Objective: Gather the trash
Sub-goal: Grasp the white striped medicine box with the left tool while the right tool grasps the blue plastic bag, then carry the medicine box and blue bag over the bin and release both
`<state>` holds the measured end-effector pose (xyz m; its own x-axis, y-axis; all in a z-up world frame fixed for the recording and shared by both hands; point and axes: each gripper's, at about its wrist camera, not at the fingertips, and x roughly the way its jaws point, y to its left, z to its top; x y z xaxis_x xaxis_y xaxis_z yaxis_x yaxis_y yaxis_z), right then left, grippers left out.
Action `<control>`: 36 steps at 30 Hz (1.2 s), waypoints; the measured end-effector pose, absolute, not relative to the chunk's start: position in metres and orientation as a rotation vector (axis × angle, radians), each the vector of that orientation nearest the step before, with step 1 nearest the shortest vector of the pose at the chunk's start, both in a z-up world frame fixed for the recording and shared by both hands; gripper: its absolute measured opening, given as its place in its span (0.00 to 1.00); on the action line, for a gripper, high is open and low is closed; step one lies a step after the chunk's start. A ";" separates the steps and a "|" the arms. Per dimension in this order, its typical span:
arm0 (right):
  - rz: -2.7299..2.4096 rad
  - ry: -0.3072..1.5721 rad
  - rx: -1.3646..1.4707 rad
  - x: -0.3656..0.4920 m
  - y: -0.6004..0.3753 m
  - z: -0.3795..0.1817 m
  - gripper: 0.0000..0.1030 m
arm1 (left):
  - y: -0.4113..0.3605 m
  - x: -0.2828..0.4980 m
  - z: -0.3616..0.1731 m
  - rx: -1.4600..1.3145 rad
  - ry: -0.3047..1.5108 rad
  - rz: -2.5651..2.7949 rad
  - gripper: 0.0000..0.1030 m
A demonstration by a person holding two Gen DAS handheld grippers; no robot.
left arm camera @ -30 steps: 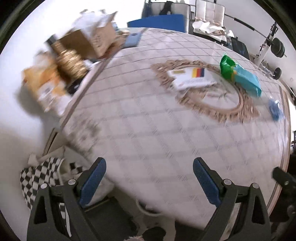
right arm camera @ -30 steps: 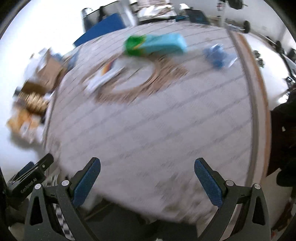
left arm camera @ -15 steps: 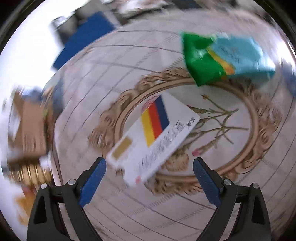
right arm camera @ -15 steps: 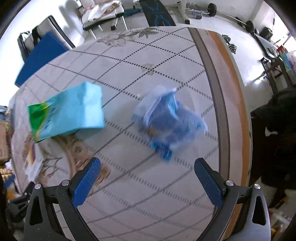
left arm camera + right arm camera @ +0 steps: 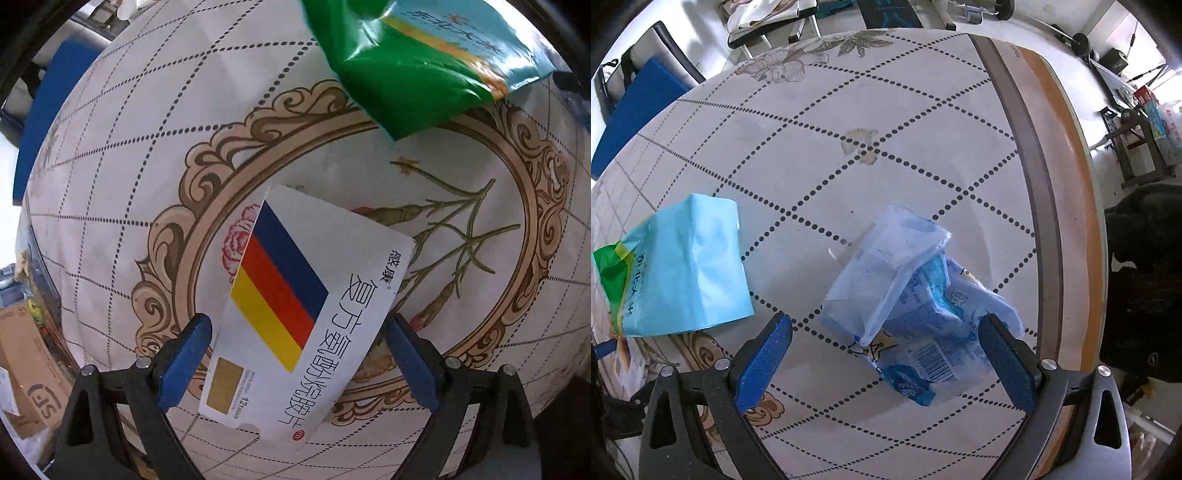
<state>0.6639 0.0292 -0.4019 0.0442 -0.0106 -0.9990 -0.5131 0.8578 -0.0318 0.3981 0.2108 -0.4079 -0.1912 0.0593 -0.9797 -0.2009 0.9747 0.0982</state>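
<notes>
Three trash items on surface [image 5: 923, 110]: one white carton [image 5: 295, 317], one green-blue bag [image 5: 417, 62], one crumpled blue wrapper [image 5: 916, 306]. Left hand-held gripper [image 5: 297, 363], right hand-held gripper [image 5: 884, 363] both spread, grasping nothing.

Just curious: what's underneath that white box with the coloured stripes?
The white box lies flat on the tablecloth, covering part of its printed oval frame and a pink flower. Whatever else lies beneath is hidden. The left gripper straddles it, open.

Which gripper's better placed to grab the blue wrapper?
Right. The right gripper is open with the blue wrapper lying between its jaws. The left gripper is open over the white box instead.
</notes>
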 end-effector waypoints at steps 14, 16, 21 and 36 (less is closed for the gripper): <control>0.527 1.504 -0.370 0.620 -0.009 -0.382 0.35 | 0.206 0.349 -0.361 -0.547 1.566 0.527 0.76; 0.566 1.532 -0.361 0.605 -0.016 -0.381 0.24 | 0.203 0.331 -0.349 -0.643 1.499 0.590 0.76; 0.659 1.555 -0.394 0.561 -0.026 -0.379 0.21 | 0.164 0.281 -0.331 -0.782 1.370 0.709 0.76; 0.913 1.418 -0.464 0.374 -0.079 -0.290 0.18 | 0.042 0.159 -0.274 -0.729 1.202 0.778 0.76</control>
